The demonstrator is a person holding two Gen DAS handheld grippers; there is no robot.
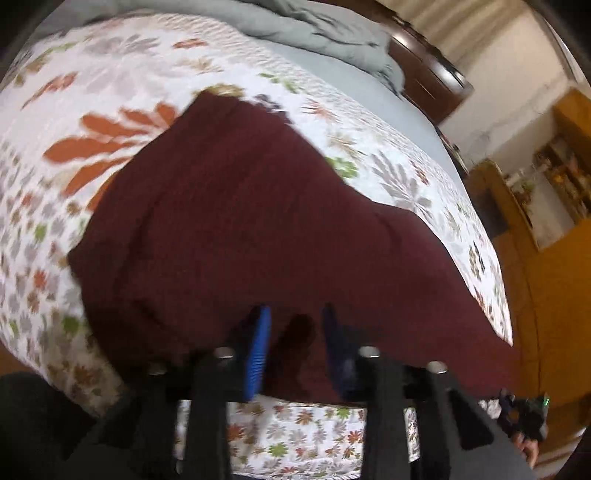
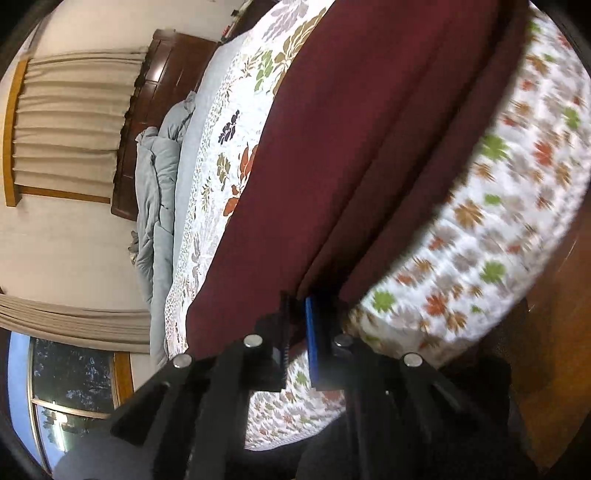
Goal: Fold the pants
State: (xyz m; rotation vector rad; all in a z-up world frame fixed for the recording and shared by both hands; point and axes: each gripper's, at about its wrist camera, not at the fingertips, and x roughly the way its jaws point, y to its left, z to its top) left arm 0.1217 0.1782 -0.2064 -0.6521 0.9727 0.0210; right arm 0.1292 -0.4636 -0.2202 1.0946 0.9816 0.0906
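Observation:
Dark maroon pants (image 1: 240, 221) lie spread on a floral bedspread (image 1: 110, 74), reaching the bed's near edge. My left gripper (image 1: 295, 325) has its blue-padded fingers (image 1: 258, 350) apart, with a fold of the pants' edge between them; the frames do not settle whether they grip it. In the right wrist view the pants (image 2: 351, 147) run lengthwise along the bed. My right gripper (image 2: 297, 314) has its jaws close together on the pants' end at the bed edge. The right gripper also shows small at the lower right of the left wrist view (image 1: 524, 413).
A crumpled grey blanket (image 1: 314, 33) and a dark wooden headboard (image 1: 428, 70) lie at the far end of the bed. Curtains (image 2: 70, 125) and a window (image 2: 70, 387) are on the wall. An orange wooden floor (image 1: 546, 314) runs beside the bed.

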